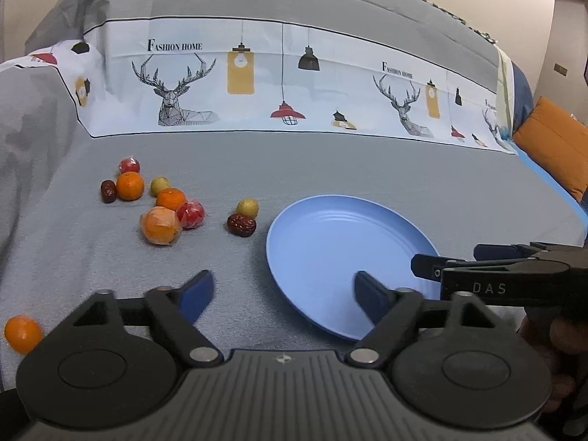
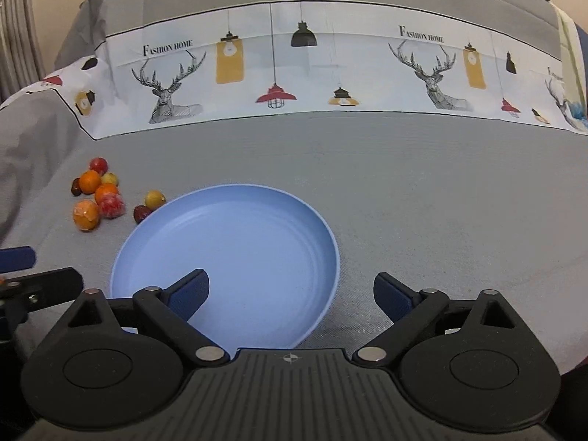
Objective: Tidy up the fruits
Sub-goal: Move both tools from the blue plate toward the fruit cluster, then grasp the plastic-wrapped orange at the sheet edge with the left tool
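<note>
Both grippers hover low over a bed covered in grey cloth (image 1: pixel 367 161), with a white band of deer and lamp prints (image 1: pixel 257 77) behind.

Left gripper (image 1: pixel 284 294): jaws apart, nothing between them. Its right finger (image 1: pixel 371 297) sits over the near-left part of the blue plate (image 1: pixel 330 242); its left finger (image 1: pixel 196 292) is over bare cloth. The plate holds no fruit.

The fruits lie in a loose cluster ahead and to the left of the left gripper's jaws, well apart from them:
- wrapped orange (image 1: pixel 160 226), nearest, touching a wrapped red fruit (image 1: pixel 191 214)
- tangerine (image 1: pixel 171 198) just behind those two
- second tangerine (image 1: pixel 129 185) with a dark red date (image 1: pixel 108 191) beside it
- another wrapped red fruit (image 1: pixel 129 165) at the back
- small yellow-green fruit (image 1: pixel 159 185) between the tangerines
- a date (image 1: pixel 240 225) and a yellow-green fruit (image 1: pixel 247 207) as a pair, just left of the plate rim

One lone orange (image 1: pixel 22 332) sits apart at the far left, level with the left gripper body.

Right gripper (image 2: pixel 292 294): jaws wide apart, empty. Its left finger (image 2: pixel 189 292) is over the plate's near part; its right finger (image 2: pixel 391 297) is over cloth just right of the rim. In this view the fruit cluster is far off to the upper left, and the left gripper's fingertip shows at the left edge.
</note>
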Demonstrator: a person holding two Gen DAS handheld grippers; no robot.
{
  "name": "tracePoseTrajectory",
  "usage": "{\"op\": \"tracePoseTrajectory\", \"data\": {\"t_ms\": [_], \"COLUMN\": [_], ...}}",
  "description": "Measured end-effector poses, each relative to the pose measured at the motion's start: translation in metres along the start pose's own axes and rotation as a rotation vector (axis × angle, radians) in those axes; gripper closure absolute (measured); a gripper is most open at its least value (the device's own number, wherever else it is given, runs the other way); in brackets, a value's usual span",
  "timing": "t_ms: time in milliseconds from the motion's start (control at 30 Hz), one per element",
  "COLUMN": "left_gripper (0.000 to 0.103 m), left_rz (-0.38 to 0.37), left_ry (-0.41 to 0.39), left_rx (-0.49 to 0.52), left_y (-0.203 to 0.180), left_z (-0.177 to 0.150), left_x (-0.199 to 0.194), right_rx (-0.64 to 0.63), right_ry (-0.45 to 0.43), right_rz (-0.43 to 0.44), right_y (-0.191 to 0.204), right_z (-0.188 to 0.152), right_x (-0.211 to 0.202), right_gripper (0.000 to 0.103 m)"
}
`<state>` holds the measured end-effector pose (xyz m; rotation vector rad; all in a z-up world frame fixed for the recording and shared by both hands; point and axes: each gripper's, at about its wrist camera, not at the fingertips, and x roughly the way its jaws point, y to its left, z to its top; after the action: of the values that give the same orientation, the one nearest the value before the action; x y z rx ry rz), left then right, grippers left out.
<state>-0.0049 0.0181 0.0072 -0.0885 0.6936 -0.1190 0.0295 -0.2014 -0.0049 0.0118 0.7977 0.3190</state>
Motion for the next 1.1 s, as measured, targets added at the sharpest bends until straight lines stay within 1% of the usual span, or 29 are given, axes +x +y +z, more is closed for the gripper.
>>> {"op": "tracePoseTrajectory", "data": {"t_ms": [33, 100, 133, 200, 233, 267, 300, 333, 367, 400, 433, 500, 567, 700, 767, 800, 867, 933, 967, 1000, 1033, 1067, 1100], "left_gripper": [0.026, 0.035, 0.038, 0.045, 0.047, 0.051, 0.056, 0.058, 0.066, 0.075, 0.078, 0.082, 0.085, 0.085, 0.085, 0.085, 0.083, 0.082, 0.078, 0.064, 0.058, 0.053, 0.052], "left_rz": [-0.008, -0.018, -0.026, -0.035, -0.038, -0.042, -0.045, -0.044, -0.040, -0.035, -0.027, -0.005, 0.036, 0.155, 0.235, 0.261, 0.353, 0.452, 0.483, 0.511, 0.532, 0.546, 0.565], "left_ry": [0.002, 0.002, 0.003, 0.004, 0.005, 0.006, 0.007, 0.008, 0.008, 0.010, 0.010, 0.003, -0.016, -0.056, -0.062, -0.061, -0.031, 0.024, 0.055, 0.094, 0.135, 0.172, 0.204], "left_rx": [-0.002, -0.005, -0.009, -0.014, -0.016, -0.018, -0.019, -0.018, -0.015, -0.012, -0.011, -0.018, -0.034, -0.096, -0.151, -0.179, -0.230, -0.291, -0.322, -0.351, -0.388, -0.430, -0.463], "left_y": [0.000, 0.001, 0.002, 0.003, 0.004, 0.004, 0.005, 0.005, 0.005, 0.005, 0.005, 0.007, 0.014, 0.034, 0.050, 0.057, 0.073, 0.091, 0.101, 0.109, 0.117, 0.125, 0.133], "left_z": [0.000, 0.000, 0.000, 0.001, 0.001, 0.001, 0.001, 0.001, 0.001, 0.001, 0.002, 0.003, 0.005, 0.013, 0.017, 0.018, 0.022, 0.022, 0.023, 0.022, 0.021, 0.020, 0.019], "left_x": [0.000, 0.000, 0.000, -0.001, -0.001, -0.001, -0.001, -0.002, -0.002, -0.002, -0.003, -0.005, -0.009, -0.019, -0.023, -0.025, -0.027, -0.024, -0.022, -0.019, -0.015, -0.011, -0.007], "right_rx": [-0.016, -0.027, -0.026, -0.017, -0.014, -0.012, -0.004, -0.003, -0.001, 0.003, 0.003, 0.001, -0.001, 0.003, 0.008, 0.008, 0.008, 0.010, 0.012, 0.012, 0.012, 0.014, 0.015], "right_ry": [0.010, 0.018, 0.016, 0.008, 0.002, 0.000, -0.014, -0.013, -0.012, -0.015, -0.016, -0.017, -0.020, -0.025, -0.028, -0.029, -0.033, -0.034, -0.034, -0.034, -0.033, -0.031, -0.030], "right_rz": [-0.005, -0.013, -0.020, -0.013, -0.033, -0.026, -0.026, -0.016, -0.008, -0.002, 0.002, 0.011, 0.013, 0.009, 0.012, 0.011, 0.014, 0.013, 0.016, 0.018, 0.021, 0.024, 0.027], "right_y": [0.000, 0.000, 0.000, 0.000, 0.001, 0.000, 0.001, -0.001, -0.002, -0.001, 0.000, 0.001, 0.003, 0.004, 0.003, 0.004, 0.003, 0.004, 0.004, 0.003, 0.002, 0.003, 0.003], "right_z": [-0.001, -0.002, -0.002, -0.003, -0.002, -0.001, -0.004, -0.003, -0.003, -0.005, -0.005, -0.005, -0.005, -0.005, -0.004, -0.005, -0.005, -0.005, -0.005, -0.005, -0.004, -0.004, -0.003], "right_x": [0.001, 0.001, 0.002, 0.001, 0.002, 0.002, 0.002, 0.002, 0.002, 0.002, 0.003, 0.002, 0.002, 0.003, 0.002, 0.002, 0.001, 0.002, 0.001, 0.001, 0.002, 0.002, 0.003], "right_gripper": [0.008, 0.010, 0.012, 0.016, 0.018, 0.019, 0.025, 0.032, 0.036, 0.042, 0.048, 0.052, 0.052, 0.052, 0.052, 0.052, 0.052, 0.052, 0.052, 0.051, 0.051, 0.051, 0.051]}}
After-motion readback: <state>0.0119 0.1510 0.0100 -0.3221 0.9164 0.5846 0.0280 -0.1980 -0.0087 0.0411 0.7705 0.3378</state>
